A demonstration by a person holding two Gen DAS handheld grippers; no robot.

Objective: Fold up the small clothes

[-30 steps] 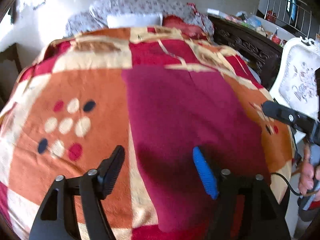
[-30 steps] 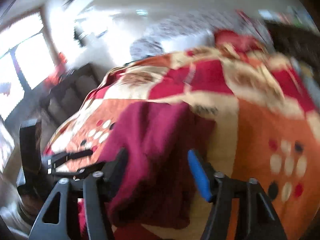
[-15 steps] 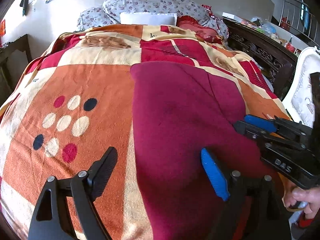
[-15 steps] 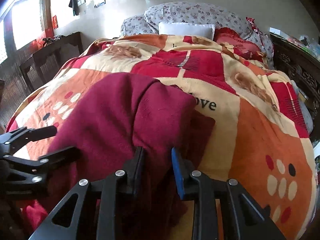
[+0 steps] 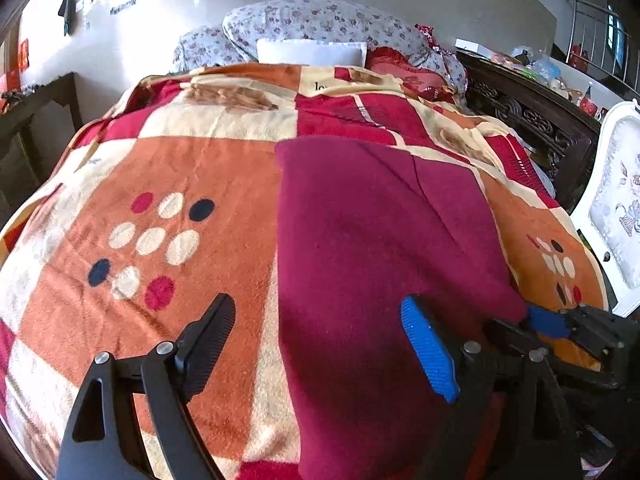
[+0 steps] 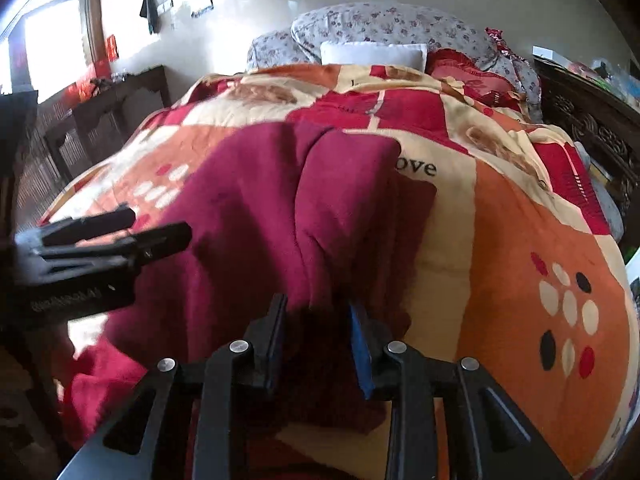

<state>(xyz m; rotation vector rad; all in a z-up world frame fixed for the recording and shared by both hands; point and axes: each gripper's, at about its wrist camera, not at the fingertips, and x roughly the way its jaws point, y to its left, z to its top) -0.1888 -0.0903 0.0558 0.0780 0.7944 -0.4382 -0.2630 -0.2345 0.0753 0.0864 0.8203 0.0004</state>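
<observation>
A maroon garment [image 5: 360,220] lies spread on the patterned blanket [image 5: 180,168], with a raised fold running along it [image 6: 320,168]. My left gripper [image 5: 316,308] hangs open and wide over the garment's near left edge, one finger above the blanket and the blue pad above the cloth. It also shows at the left of the right wrist view [image 6: 156,224]. My right gripper [image 6: 317,306] has a bunch of the garment's near right edge between its pads; its jaws are opening slightly but the cloth still fills the gap. The left wrist view shows the right gripper [image 5: 540,320] at that corner.
Floral pillows [image 5: 320,24] and a white pillow [image 5: 312,52] lie at the bed's head. A dark carved wooden frame [image 5: 532,120] and a white upholstered chair [image 5: 616,208] stand on the right. Dark furniture [image 6: 112,96] stands by the window on the left.
My right gripper came down onto the garment's near right edge and closed on a bunch of cloth, raising a fold. My left gripper's jaws widened a little and stayed in place.
</observation>
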